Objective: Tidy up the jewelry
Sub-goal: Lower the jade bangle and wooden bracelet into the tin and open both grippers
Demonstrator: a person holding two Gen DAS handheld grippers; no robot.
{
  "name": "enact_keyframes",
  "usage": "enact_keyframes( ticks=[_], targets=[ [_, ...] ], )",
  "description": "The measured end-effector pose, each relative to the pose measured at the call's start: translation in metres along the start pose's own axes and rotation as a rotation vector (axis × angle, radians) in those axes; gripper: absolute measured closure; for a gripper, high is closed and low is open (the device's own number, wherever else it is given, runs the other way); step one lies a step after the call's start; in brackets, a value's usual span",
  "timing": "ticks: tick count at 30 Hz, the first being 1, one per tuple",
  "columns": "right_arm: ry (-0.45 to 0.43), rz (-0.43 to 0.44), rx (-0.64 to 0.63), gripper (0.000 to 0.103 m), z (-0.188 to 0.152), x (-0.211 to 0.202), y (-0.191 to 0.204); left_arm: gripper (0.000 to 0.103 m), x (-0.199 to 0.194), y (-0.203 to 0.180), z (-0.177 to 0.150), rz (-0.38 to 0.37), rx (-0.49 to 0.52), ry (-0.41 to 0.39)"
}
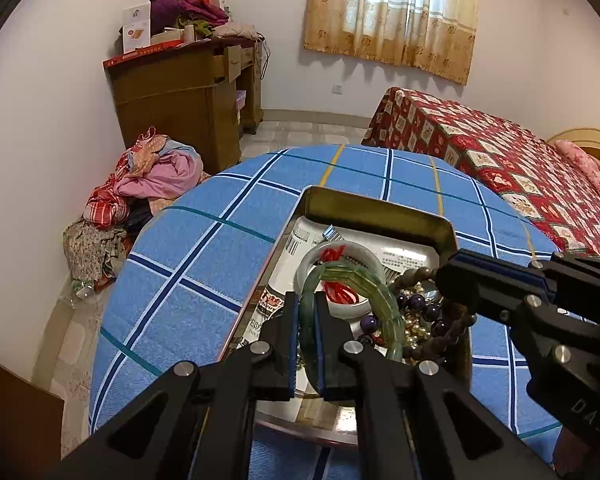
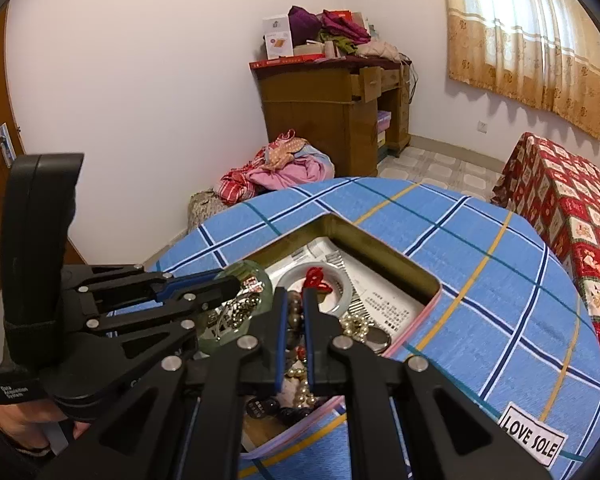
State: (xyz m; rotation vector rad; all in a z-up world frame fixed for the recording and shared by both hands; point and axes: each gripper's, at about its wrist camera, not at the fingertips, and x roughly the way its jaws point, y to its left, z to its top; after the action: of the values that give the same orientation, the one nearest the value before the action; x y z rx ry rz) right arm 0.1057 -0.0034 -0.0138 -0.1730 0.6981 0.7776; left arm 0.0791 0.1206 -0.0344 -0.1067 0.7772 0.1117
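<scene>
An open metal tin point(image 1: 380, 210) point(image 2: 384, 250) holds a jumble of jewelry. My left gripper point(image 1: 306, 299) is shut on a green segmented bangle point(image 1: 360, 277), which arcs up over the tin. In the right wrist view the left gripper point(image 2: 231, 285) comes in from the left with that bangle point(image 2: 265, 280). My right gripper point(image 2: 293, 295) is shut on a strand of brown wooden beads point(image 2: 294, 314). The left wrist view shows the right gripper point(image 1: 444, 276) pinching the strand point(image 1: 410, 276), whose loop hangs down. A white bangle point(image 1: 314, 258) point(image 2: 342, 290) with red cord lies in the tin.
Pearls point(image 1: 414, 330), purple beads point(image 1: 414, 302) and printed paper lie in the tin. The tin stands on a round table under a blue checked cloth point(image 1: 204, 264). A red-quilted bed point(image 1: 500, 152) is to the right; a wooden cabinet point(image 1: 180, 96) and clothes pile point(image 1: 156, 172) beyond.
</scene>
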Motion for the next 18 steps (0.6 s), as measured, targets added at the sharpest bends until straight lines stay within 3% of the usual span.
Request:
enact_keyframes(
  ticks=[18],
  targets=[
    [0.058,-0.049,-0.026,0.094,-0.012,0.02,0.003,0.097,0.017,-0.001,-0.007,0.028,0.012,0.042]
  ],
)
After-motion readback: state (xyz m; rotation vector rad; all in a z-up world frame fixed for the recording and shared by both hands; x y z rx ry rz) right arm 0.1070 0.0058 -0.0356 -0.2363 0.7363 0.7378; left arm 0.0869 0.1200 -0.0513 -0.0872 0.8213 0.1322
